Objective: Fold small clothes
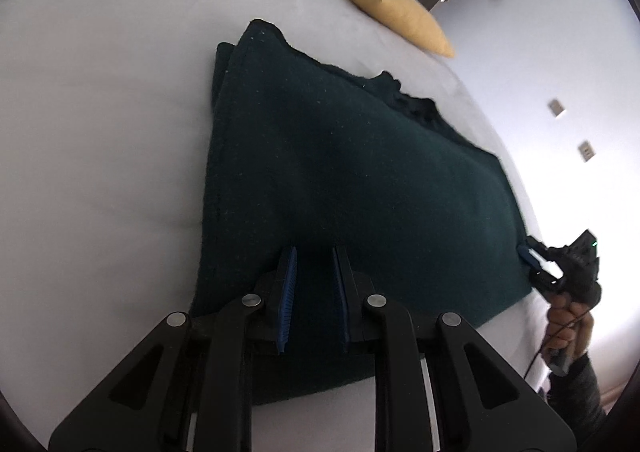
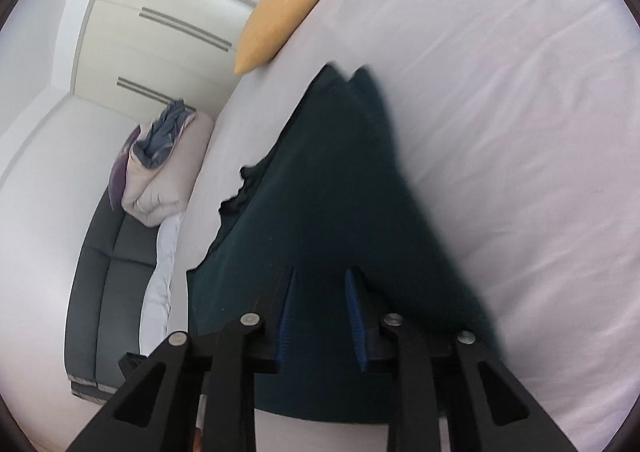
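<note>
White bedding covers the bed (image 1: pixel 100 112) that fills both views, and a dark green garment (image 1: pixel 340 172) lies folded flat on it, with a doubled edge along its left side in the left wrist view and a ragged, rumpled edge on its far right side. Beyond the garment's far end, a yellow cushion (image 1: pixel 396 12) rests at the edge of the bed.

In its own view the left gripper (image 1: pixel 314 252) hangs over the near end of the garment with its blue-padded fingers (image 1: pixel 289 272) apart and nothing clamped between them; only the cloth below shows in the gap. At the right edge of that view the right gripper (image 1: pixel 534 260), held in a person's hand (image 1: pixel 568 324), sits at the garment's near right corner. Seen from its own camera, the right gripper (image 2: pixel 320 276) likewise has its fingers (image 2: pixel 354 308) parted over the dark cloth, gripping nothing; the garment's right edge is blurred there.

Left of the bed in the right wrist view stands a dark sofa (image 2: pixel 104 252) carrying a heap of pale and blue bedclothes (image 2: pixel 164 164), with cream wardrobe doors (image 2: pixel 160 32) behind.
</note>
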`<state>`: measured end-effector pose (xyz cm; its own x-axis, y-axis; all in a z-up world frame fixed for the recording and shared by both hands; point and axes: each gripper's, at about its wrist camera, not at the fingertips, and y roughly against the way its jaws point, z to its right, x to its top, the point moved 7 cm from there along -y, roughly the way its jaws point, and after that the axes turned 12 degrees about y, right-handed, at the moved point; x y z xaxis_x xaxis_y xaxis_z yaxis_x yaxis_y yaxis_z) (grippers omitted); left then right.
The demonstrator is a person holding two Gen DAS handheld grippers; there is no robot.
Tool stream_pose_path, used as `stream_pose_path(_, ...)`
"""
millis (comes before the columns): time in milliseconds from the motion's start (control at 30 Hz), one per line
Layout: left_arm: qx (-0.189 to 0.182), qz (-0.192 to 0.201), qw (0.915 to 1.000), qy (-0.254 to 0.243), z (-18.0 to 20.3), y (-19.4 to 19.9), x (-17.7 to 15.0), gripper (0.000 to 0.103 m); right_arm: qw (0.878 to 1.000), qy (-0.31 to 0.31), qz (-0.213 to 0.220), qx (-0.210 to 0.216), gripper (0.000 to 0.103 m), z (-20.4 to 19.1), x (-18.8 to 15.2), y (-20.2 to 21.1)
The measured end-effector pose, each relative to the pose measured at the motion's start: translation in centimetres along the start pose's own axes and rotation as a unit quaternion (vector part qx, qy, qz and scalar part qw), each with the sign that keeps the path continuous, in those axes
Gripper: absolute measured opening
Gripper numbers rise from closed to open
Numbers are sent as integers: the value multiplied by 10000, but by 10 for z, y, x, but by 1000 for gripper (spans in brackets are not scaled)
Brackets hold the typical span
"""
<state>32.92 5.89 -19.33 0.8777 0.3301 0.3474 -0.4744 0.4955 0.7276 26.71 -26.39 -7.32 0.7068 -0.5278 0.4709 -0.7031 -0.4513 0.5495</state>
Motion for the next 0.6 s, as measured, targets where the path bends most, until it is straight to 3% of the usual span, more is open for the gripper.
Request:
stream_pose_path(200, -339, 14, 9987, 384, -21, 9, -2, 17, 9973, -377, 404, -489, 28, 27, 2, 41)
stream_pose_path(267, -314, 62, 9986, 415, -21, 8, -1, 17, 9973, -398, 483, -393, 40, 15, 0, 49)
stream_pose_path(367, -246, 94, 9988, 410, -21, 6, -2, 17, 9992, 61, 365, -154, 45, -26, -3, 43)
stream_pose_path(467, -349, 75, 9982, 490, -23, 4, -2, 17, 9972, 322, 435, -514, 47, -38, 4, 39)
stream_pose_path(600, -612, 24, 9959, 661, -32, 6, -2, 17, 9912, 115, 536, -1204, 50, -2, 10, 56)
